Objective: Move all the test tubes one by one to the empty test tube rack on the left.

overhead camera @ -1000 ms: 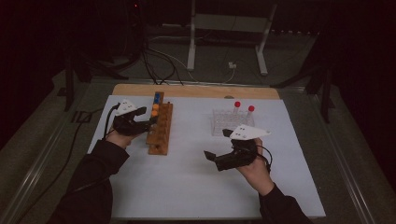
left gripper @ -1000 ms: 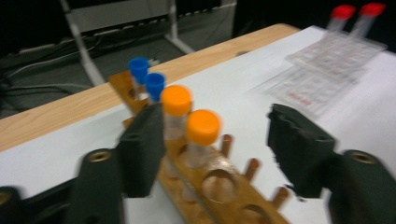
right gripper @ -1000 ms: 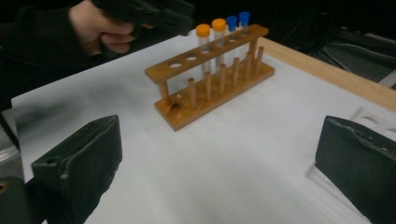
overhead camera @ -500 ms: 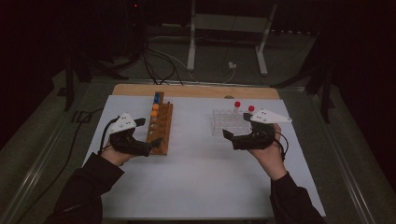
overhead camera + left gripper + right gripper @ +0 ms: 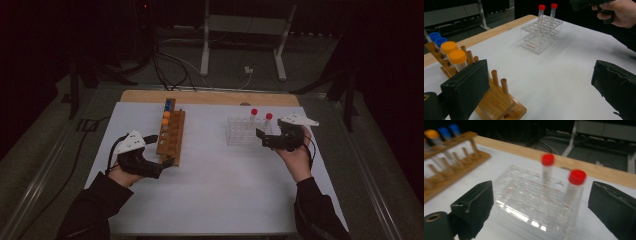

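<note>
A wooden rack [image 5: 171,136] holds orange-capped tubes [image 5: 456,56] and blue-capped tubes [image 5: 435,36] at its far end. My left gripper [image 5: 161,150] stands open by the rack's near end, one jaw beside the wood and nothing between the pads. A clear plastic rack [image 5: 240,131] carries two red-capped tubes [image 5: 254,113], upright. My right gripper [image 5: 262,138] hovers just right of it, level with the right-hand red tube [image 5: 577,177]. Its jaws have just been closing a little but are open and wide apart, with the tubes ahead of them, not touched.
A white sheet [image 5: 220,190] covers the table, with a wooden board [image 5: 210,97] along its far edge. Metal stand legs [image 5: 205,45] and cables [image 5: 165,65] lie beyond the table. Open sheet lies between the two racks and in front of them.
My left hand drew back along the wooden rack toward its near end and its jaws opened. My right hand moved away from the front of the sheet up to the clear rack's right side.
</note>
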Motion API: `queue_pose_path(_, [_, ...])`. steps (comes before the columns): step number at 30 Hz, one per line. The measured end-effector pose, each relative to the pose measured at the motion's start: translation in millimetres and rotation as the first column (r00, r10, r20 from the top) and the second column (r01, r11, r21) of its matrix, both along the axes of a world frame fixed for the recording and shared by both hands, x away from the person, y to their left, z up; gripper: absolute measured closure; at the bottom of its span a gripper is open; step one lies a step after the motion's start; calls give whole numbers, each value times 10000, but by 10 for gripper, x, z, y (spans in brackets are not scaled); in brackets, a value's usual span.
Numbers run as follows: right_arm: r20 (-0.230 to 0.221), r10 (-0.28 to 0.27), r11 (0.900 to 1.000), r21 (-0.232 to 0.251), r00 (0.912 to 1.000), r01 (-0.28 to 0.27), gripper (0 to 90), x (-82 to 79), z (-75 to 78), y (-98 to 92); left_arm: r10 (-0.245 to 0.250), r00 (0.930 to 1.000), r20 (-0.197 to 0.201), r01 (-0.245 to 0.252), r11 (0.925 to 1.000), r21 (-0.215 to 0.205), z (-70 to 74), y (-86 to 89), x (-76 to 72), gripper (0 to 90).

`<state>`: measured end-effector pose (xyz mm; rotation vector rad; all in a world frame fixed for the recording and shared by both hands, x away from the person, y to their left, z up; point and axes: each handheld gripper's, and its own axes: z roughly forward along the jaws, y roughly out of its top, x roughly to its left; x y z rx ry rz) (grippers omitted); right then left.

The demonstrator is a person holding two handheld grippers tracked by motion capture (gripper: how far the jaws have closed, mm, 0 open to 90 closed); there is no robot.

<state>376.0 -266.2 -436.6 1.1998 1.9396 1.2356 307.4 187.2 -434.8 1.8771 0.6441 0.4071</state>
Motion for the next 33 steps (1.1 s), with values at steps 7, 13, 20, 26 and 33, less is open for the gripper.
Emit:
queue_pose_path(7, [-450,-622,9979,-195,9971,613,258,208,-168,-88,56,10000,16,-56,9999,109,-22,-1,-2,23])
queue_pose_path(13, [-970,-941,9954,-274,9908,918,463,359,-260,-158,-6,10000,9,6,10000,80,-18,-7,-2,23])
queue_pose_path(20, [-1106,-1029,9941,-460,9885,983,590,491,-297,-151,-17,10000,-13,17,10000,88,-20,-2,0,23])
queue_pose_path(26, [-1192,-1184,9912,-740,9858,1101,667,561,-312,-120,-26,10000,-16,26,10000,69,-24,-1,1,23])
queue_pose_path(33, [-1187,-1229,9889,-981,9853,1115,742,577,-293,-60,19,10000,-39,-19,9999,103,-28,3,4,23])
